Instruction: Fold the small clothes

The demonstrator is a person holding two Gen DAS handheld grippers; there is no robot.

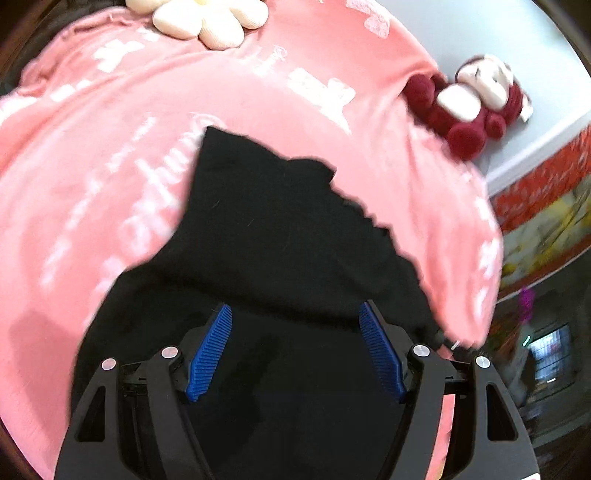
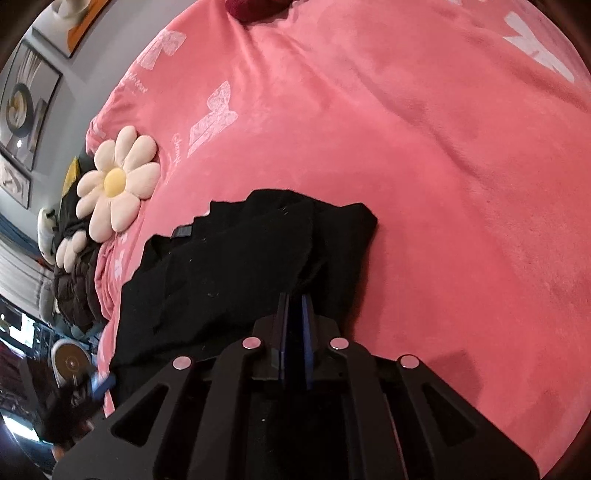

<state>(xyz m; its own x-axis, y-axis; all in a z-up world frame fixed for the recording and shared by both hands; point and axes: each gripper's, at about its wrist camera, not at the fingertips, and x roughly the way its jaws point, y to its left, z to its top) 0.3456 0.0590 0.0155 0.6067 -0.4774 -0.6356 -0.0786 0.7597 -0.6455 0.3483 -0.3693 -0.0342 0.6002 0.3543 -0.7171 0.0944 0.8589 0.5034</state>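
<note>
A small black garment [image 1: 273,229] lies crumpled on a pink blanket [image 1: 110,147]. My left gripper [image 1: 295,314] is open, its blue pads [image 1: 210,354] spread wide just above the near part of the garment. In the right wrist view the same black garment [image 2: 236,258] lies on the pink blanket [image 2: 443,184]. My right gripper [image 2: 295,299] is shut on a fold of the garment near its right side, and the cloth bunches up at the fingertips.
A cream flower cushion [image 1: 210,18] lies at the far edge of the bed, also in the right wrist view [image 2: 118,181]. A dark red plush toy [image 1: 469,107] sits at the right bed edge. Dark quilted bedding [image 2: 74,288] lies beside the blanket.
</note>
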